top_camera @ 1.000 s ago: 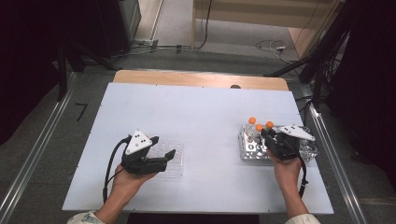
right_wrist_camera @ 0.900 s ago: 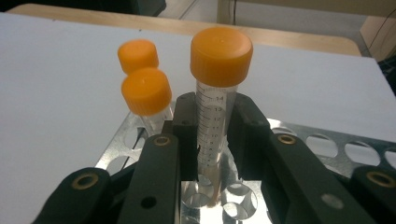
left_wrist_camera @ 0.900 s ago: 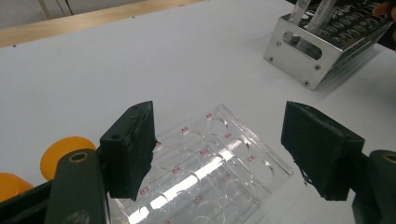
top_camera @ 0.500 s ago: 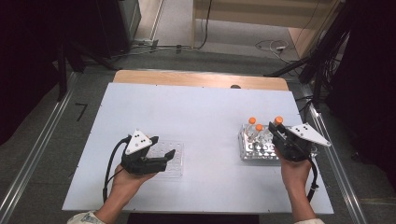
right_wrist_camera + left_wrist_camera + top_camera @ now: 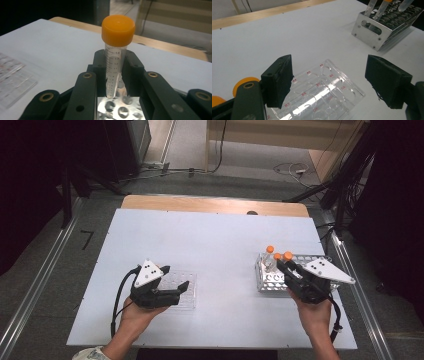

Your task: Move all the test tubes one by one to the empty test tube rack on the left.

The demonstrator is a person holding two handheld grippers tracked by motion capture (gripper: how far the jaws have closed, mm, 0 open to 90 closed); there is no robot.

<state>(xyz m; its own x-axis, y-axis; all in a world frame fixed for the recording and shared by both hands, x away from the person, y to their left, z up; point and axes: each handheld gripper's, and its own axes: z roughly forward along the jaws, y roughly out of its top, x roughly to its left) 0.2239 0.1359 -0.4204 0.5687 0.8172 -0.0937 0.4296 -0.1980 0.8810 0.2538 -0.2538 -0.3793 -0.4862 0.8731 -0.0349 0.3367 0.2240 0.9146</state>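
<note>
My right gripper [image 5: 114, 75] is shut on a clear graduated tube with an orange cap [image 5: 113, 62], held upright with its tip just above the metal rack [image 5: 117, 107]. From above, that right gripper [image 5: 285, 266] is at the near right of the rack [image 5: 267, 282], where two more orange-capped tubes [image 5: 270, 251] stand. My left gripper [image 5: 329, 82] stands open over a clear well plate [image 5: 322, 92]; its jaws have just been opening, and the plate lies between and below them, untouched. In the high view, the left gripper [image 5: 176, 278] hovers at the plate [image 5: 191, 297].
The white table [image 5: 210, 240] has a wooden strip [image 5: 210, 205] along its far edge. From the left gripper, the rack [image 5: 374, 32] with tubes [image 5: 371, 6] is far right. The plate [image 5: 12, 80] lies to the left of the right gripper. Cables and dark equipment lie beyond the table.
The right gripper has risen with the orange-capped tube, drawing it up out of the rack. The left hand has stayed in place.
</note>
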